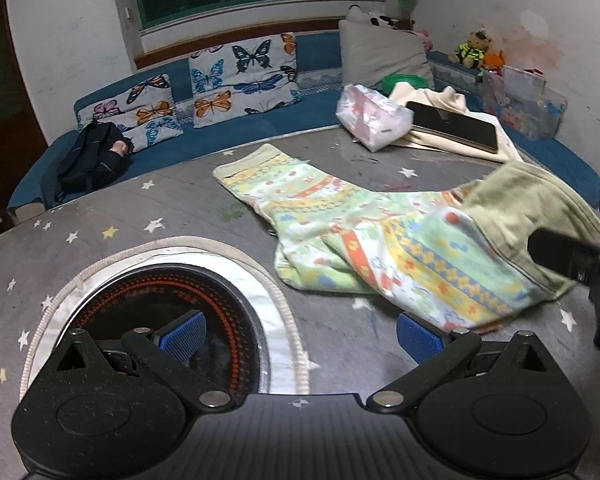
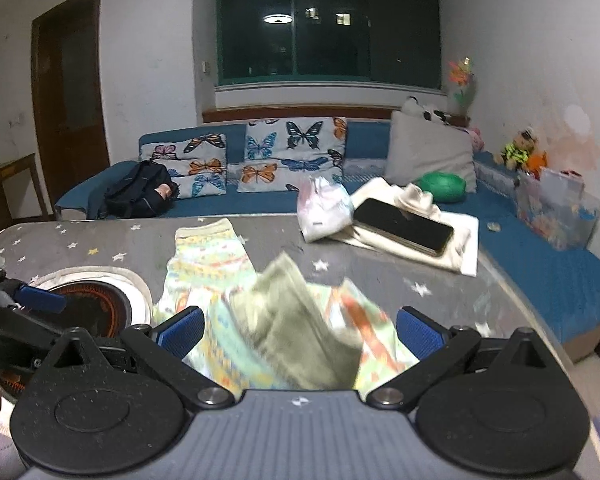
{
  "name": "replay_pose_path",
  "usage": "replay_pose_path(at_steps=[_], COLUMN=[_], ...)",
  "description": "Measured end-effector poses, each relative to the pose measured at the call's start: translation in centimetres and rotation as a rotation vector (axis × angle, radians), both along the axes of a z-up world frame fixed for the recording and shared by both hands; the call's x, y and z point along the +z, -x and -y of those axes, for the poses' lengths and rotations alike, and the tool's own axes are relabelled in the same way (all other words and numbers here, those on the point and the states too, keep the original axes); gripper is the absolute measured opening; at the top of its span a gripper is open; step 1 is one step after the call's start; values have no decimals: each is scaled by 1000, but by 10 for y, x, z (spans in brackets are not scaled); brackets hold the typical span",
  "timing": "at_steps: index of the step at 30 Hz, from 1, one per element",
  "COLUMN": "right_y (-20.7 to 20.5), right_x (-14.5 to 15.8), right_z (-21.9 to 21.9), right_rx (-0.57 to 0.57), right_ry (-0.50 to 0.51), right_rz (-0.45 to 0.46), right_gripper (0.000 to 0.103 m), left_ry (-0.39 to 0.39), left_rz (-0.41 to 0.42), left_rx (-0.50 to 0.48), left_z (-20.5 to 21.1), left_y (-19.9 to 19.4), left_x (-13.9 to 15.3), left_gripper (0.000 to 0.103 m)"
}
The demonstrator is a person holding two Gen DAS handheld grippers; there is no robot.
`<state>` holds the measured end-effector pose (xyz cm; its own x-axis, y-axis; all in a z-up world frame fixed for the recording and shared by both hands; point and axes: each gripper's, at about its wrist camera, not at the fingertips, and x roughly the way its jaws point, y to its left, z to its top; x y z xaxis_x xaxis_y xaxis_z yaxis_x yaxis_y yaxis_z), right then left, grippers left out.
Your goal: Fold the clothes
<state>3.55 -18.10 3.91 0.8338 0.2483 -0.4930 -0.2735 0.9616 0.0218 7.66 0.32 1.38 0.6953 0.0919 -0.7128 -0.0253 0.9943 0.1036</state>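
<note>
A pair of small patterned green-and-yellow pants (image 1: 340, 216) lies on the grey star-print table (image 1: 180, 200), one leg stretched toward the far left. Its olive waistband end (image 1: 540, 216) is raised at the right, beside the right gripper's black body (image 1: 572, 260). My left gripper (image 1: 300, 336) is open and empty, just short of the pants' near edge. In the right wrist view the pants (image 2: 208, 264) run away from me, and the blurred waistband end (image 2: 300, 336) lies between the wide-open fingers of my right gripper (image 2: 300, 330).
A round heater opening (image 1: 168, 312) is set in the table at near left. A tissue pack (image 1: 372, 116), a dark tablet (image 1: 452, 124) and folded cream cloth (image 1: 452, 98) sit at the far right. A blue sofa (image 1: 260, 128) with cushions and a backpack (image 1: 92, 156) stands behind.
</note>
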Motion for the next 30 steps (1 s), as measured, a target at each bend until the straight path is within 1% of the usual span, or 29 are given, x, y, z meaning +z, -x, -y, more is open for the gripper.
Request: replay_pose_path(at_steps=[2,3,4,5,7,8,9,10,12,13,14,15,18,21,25,30], right_y=[-8,-12,-16,-21,-27,-29,-30,-29,-25,-22,-19,-15,-2,20,54,96], right_x=[1,0,-1,-2,-4,-5,-6,-7,-7,-6,-6,-5,-5,-8,-14,-32], right_z=[-4,-5,-7,-9,-12,-13,-14,-14,-16,-17,-17,-17,-20,-29,-43,-60], right_rx=[14,22,29,37,66,87,113,137,181,201,215,229,284,371,512,665], right_ry=[9,12,15,17,19,18,12,-3,-28,-38,-40,-42,-41,0,65,162], right_rz=[0,-8,-15,-22,-41,-52,-66,-82,-101,-106,-107,-109,-120,-126,-155,-231], right_gripper=[102,99,96,89,81,70,61,57,32,28,18,11,4,3,3,3], left_ry=[0,1,2,3,5,6,8,11,17,20,22,24,29,36,44,61], left_rz=[-1,-1,-1,-1,-1,0,2,4,6,8,10,14,24,37,45,41], left_rx=[8,13,18,23,34,40,46,52,63,68,70,70,68,56,38,-14], left_z=[-4,-6,-7,-9,-13,-15,-17,-19,-23,-24,-25,-25,-25,-24,-21,-9], left_y=[-3,-4,-6,-6,-8,-8,-8,-8,-8,-8,-7,-6,-3,2,6,11], left_x=[1,1,1,2,3,4,5,6,8,9,10,12,16,21,25,24], left_gripper=[103,103,103,103,103,103,103,103,103,103,103,103,103,103,103,103])
